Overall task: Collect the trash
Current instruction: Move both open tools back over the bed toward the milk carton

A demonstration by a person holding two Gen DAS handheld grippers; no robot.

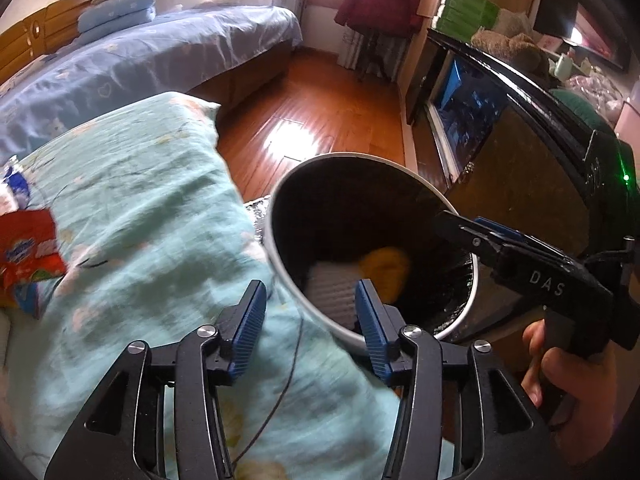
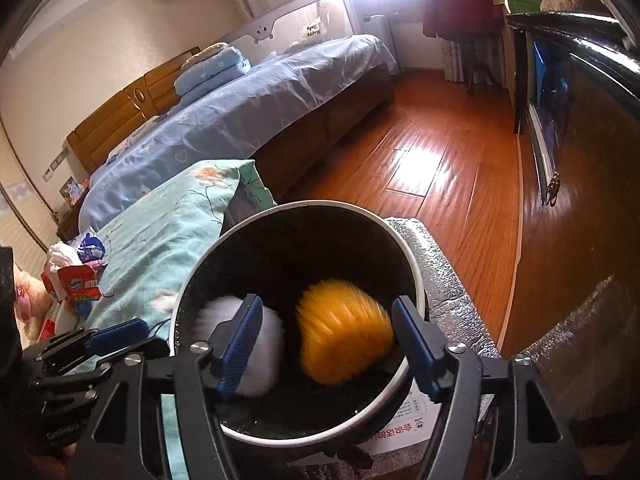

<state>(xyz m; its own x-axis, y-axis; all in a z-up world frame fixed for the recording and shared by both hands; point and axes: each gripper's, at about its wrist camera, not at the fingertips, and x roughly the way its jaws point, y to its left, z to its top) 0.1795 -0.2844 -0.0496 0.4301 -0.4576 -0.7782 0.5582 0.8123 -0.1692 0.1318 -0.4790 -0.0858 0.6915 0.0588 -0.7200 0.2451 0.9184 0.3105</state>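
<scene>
A round bin [image 1: 276,264] with a white rim and black liner stands beside a bed; it also shows in the right wrist view [image 2: 416,280]. Inside it, blurred, are a yellow piece of trash [image 2: 344,340] and a white piece [image 2: 268,360]; both show in the left wrist view, the yellow piece [image 1: 386,270] and the white piece [image 1: 328,284]. My right gripper [image 2: 326,344] is open and empty above the bin's mouth, also visible in the left wrist view [image 1: 464,232]. My left gripper [image 1: 310,328] is open and empty at the bin's near rim. A red wrapper [image 1: 28,252] and a blue-white wrapper [image 1: 16,188] lie on the bed.
A teal flowered quilt [image 1: 140,220] covers the near bed next to the bin. A second bed with blue sheets [image 2: 240,120] lies beyond. A dark cabinet [image 1: 520,152] stands to the right. Silver foil matting [image 2: 432,256] and a cardboard box [image 2: 400,432] lie under the bin on a wooden floor [image 2: 440,168].
</scene>
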